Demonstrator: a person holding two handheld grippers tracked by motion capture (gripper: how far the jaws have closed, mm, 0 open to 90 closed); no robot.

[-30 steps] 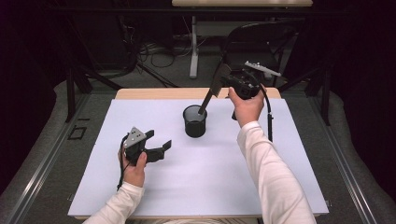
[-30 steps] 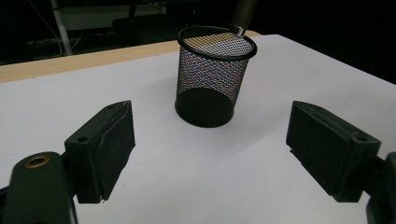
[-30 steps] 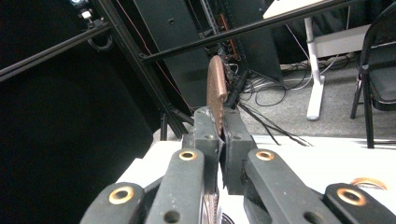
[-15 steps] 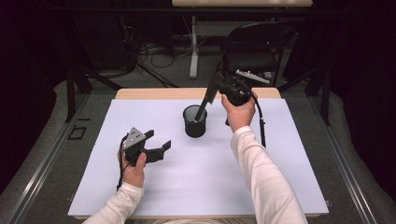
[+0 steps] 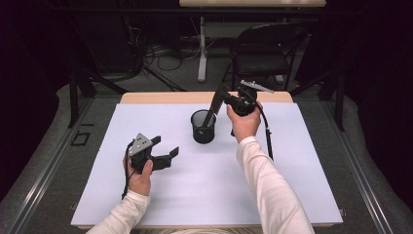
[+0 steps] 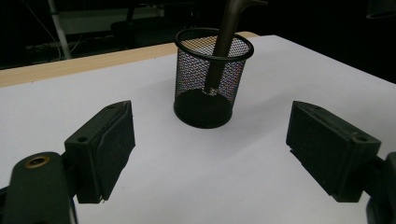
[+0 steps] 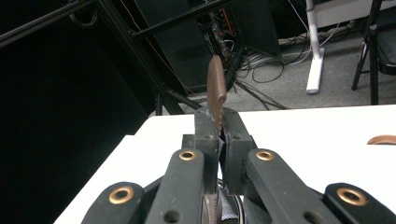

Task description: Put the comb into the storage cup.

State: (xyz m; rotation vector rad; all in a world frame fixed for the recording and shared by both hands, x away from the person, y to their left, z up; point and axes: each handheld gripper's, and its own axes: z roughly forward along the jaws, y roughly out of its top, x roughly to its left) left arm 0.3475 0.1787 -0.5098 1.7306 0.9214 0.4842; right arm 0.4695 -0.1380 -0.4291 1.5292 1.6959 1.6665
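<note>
A black mesh cup (image 5: 203, 127) (image 6: 212, 79) stands upright on the white table top (image 5: 195, 195), a little behind its middle. A slim brown utensil (image 5: 212, 108) (image 6: 224, 42) (image 7: 216, 91) leans into the cup, lower end inside near the bottom. My right gripper (image 5: 223, 95) (image 7: 219, 123) is above and to the right of the cup, shut on the utensil's upper part, with the tip sticking out past the jaws. My left gripper (image 5: 165, 146) (image 6: 210, 144) rests low over the table's left half, open, nothing between its jaws, facing the cup.
The right gripper's cable (image 5: 267, 136) hangs down to the table beside the forearm. A small curved brown piece (image 7: 382, 139) lies on the white surface. A folding chair (image 5: 272, 48) and floor cables sit beyond the wooden far edge (image 5: 160, 97).
My right hand has sunk and shifted slightly left with the utensil, whose lower end now reaches deeper into the cup. The left gripper has stayed put.
</note>
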